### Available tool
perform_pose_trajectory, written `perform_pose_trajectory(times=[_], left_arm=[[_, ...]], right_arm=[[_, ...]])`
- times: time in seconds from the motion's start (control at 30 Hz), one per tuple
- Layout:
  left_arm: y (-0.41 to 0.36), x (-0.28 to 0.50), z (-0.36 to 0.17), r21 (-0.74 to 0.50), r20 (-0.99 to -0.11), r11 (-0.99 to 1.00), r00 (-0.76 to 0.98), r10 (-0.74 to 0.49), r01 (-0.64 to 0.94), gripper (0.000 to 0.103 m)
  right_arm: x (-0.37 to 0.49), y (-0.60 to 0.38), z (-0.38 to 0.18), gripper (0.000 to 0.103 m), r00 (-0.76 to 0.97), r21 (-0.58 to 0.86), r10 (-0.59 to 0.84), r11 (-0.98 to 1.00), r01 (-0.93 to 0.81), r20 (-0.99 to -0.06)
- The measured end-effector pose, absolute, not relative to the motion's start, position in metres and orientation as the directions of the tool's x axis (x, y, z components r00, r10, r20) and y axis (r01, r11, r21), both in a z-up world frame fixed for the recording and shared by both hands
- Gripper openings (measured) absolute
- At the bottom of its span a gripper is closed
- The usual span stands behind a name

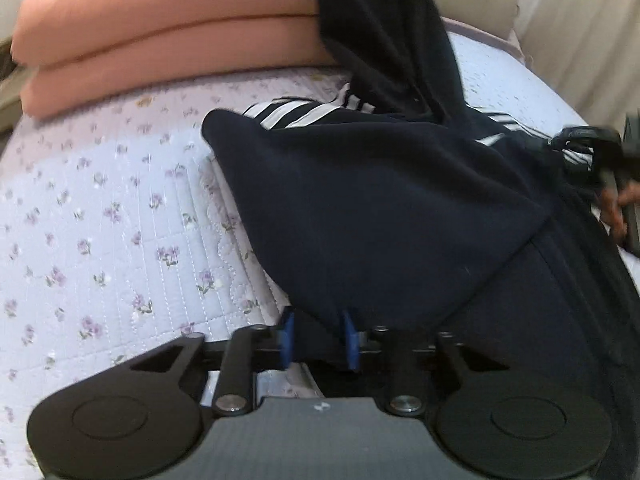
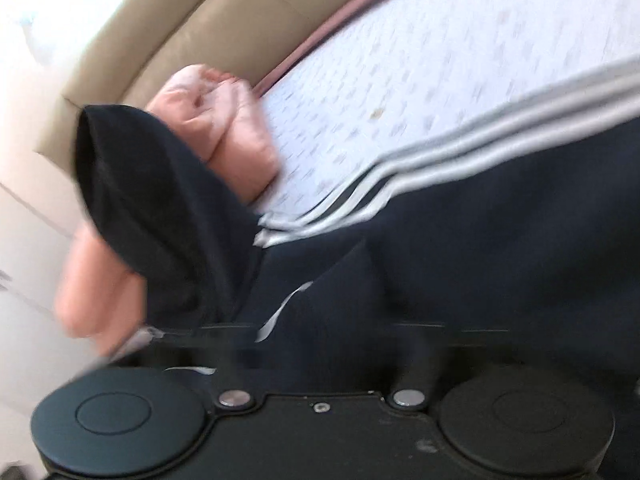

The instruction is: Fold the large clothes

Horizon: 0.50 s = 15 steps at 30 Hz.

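Open floral quilt stretches to the left of the dark navy garment, offering a gripper clear passage across the bed on that side. Behind the garment to the left, 2 stacked salmon-pink folded layers block the way, and a raised flap of the garment rises over their right end. To the garment's right, the right gripper crowds the quilt's edge. A tan padded bed frame walls off the bed beyond the garment.
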<state>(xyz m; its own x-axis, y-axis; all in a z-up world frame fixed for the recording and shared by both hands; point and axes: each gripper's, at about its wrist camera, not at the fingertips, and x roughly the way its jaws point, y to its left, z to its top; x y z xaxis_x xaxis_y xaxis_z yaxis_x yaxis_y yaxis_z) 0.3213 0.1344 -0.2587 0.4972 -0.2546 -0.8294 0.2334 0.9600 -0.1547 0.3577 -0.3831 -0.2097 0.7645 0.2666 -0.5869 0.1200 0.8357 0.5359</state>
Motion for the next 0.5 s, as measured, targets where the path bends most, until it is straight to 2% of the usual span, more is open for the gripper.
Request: perform_pose_trajectory(times=[0.07, 0.1, 0.13, 0.17, 0.2, 0.23, 0.27, 0.3, 0.33, 0.37, 0.4, 0.43, 0.5], left_arm=[[0.133, 0.311, -0.249, -0.129, -0.816, 0.969, 0.533, -0.225, 0.212, 0.018], [0.132, 0.308, -0.248, -0.116, -0.818, 0.973, 0.537, -0.207, 0.199, 0.018], [0.130, 0.305, -0.249, -0.094, -0.830, 0.976, 0.525, -0.187, 0.198, 0.018], [0.127, 0.303, -0.251, -0.080, -0.840, 0.975, 0.512, -0.178, 0.209, 0.018], [0.124, 0.301, -0.251, -0.057, -0.851, 0.974, 0.499, -0.163, 0.221, 0.020], [0.121, 0.301, -0.251, -0.033, -0.856, 0.973, 0.496, -0.145, 0.228, 0.025], [0.119, 0.302, -0.250, -0.017, -0.861, 0.975, 0.492, -0.128, 0.223, 0.031], [0.118, 0.305, -0.249, -0.010, -0.866, 0.978, 0.487, -0.112, 0.207, 0.037], [0.116, 0.307, -0.248, -0.002, -0.875, 0.984, 0.476, -0.089, 0.180, 0.050], [0.116, 0.309, -0.246, -0.003, -0.881, 0.989, 0.467, -0.074, 0.151, 0.061], [0.116, 0.311, -0.244, -0.023, -0.885, 0.993, 0.460, -0.073, 0.112, 0.070], [0.117, 0.312, -0.243, -0.050, -0.889, 0.996, 0.451, -0.079, 0.075, 0.073], [0.113, 0.313, -0.241, -0.129, -0.896, 0.991, 0.424, -0.129, 0.029, 0.076]], right_arm=[[0.332, -0.394, -0.190, 0.010, 0.842, 0.604, 0.257, 0.791, 0.099, -0.475], [0.323, -0.398, -0.186, 0.009, 0.854, 0.613, 0.229, 0.780, 0.125, -0.467], [0.319, -0.401, -0.185, 0.013, 0.845, 0.590, 0.196, 0.790, 0.164, -0.497], [0.322, -0.401, -0.189, 0.019, 0.802, 0.520, 0.165, 0.830, 0.201, -0.574], [0.327, -0.399, -0.195, 0.029, 0.754, 0.447, 0.143, 0.868, 0.215, -0.642], [0.334, -0.398, -0.204, 0.045, 0.701, 0.385, 0.131, 0.897, 0.218, -0.701], [0.336, -0.397, -0.210, 0.053, 0.669, 0.358, 0.130, 0.909, 0.215, -0.732], [0.334, -0.399, -0.213, 0.066, 0.648, 0.342, 0.131, 0.915, 0.212, -0.751], [0.328, -0.401, -0.211, 0.075, 0.650, 0.337, 0.131, 0.920, 0.202, -0.749], [0.324, -0.397, -0.208, 0.080, 0.669, 0.330, 0.128, 0.926, 0.184, -0.732], [0.321, -0.390, -0.202, 0.091, 0.694, 0.315, 0.123, 0.936, 0.156, -0.710], [0.315, -0.384, -0.200, 0.100, 0.708, 0.297, 0.132, 0.948, 0.115, -0.694], [0.317, -0.365, -0.204, 0.103, 0.682, 0.216, 0.147, 0.976, 0.017, -0.717]])
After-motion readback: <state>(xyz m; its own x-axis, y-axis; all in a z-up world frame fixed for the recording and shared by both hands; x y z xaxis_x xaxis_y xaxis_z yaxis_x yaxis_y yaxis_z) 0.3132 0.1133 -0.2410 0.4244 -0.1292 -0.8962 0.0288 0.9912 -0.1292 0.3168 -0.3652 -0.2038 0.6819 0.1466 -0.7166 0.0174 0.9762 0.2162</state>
